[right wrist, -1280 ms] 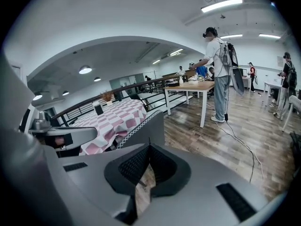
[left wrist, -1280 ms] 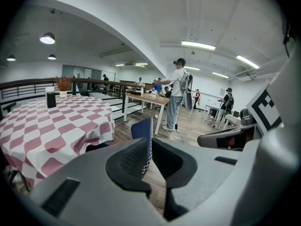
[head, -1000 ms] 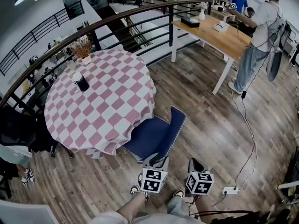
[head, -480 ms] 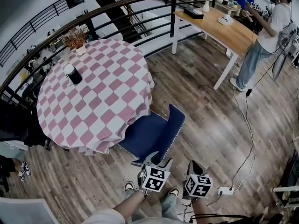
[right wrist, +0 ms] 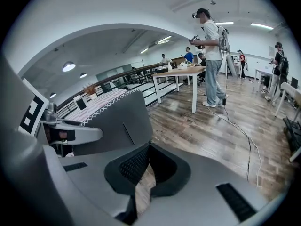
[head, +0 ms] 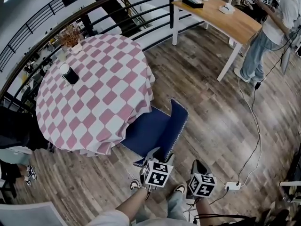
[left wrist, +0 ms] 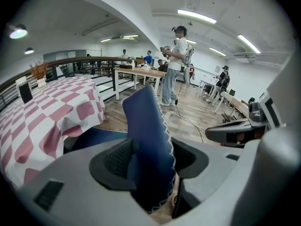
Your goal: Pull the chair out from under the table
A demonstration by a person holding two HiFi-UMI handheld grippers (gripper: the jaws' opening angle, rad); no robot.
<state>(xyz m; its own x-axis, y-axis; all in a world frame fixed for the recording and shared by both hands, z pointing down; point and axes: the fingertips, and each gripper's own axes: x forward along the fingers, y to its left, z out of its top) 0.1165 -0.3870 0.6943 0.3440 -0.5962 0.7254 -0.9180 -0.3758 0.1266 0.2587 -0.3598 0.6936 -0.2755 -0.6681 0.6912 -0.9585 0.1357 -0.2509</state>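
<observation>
Head view: A round table (head: 101, 105) with a pink-and-white checked cloth is seen at 10 o'clock of the frame. A dark cup (head: 69, 73) stands at its 10 o'clock side, and a plant (head: 71, 36) at its 12 o'clock edge. The blue chair (head: 151, 130) is found at the table's 5 o'clock. Its seat is tucked partly under the hanging cloth, and its back is turned away from the table. The left gripper (head: 160, 155) is held at 6 o'clock of the frame, at the near end of the chair back. The right gripper (head: 197, 165) is held just beside it at 3 o'clock, clear of the chair. A wooden table (head: 228, 23) and a standing person (head: 269, 34) are noted at 1 o'clock.

Left gripper view: The jaws are seen spread wide, with the chair back upright between them. It lies close against the 9 o'clock pad (left wrist: 117, 158), while a gap is left at the 3 o'clock pad. No squeeze on it is observed.

Right gripper view: The jaws are seen drawn together at their tips. Nothing is held; only a sliver of wooden floor (right wrist: 221, 126) is visible between them. The left gripper's grey body is seen at 9 o'clock.
</observation>
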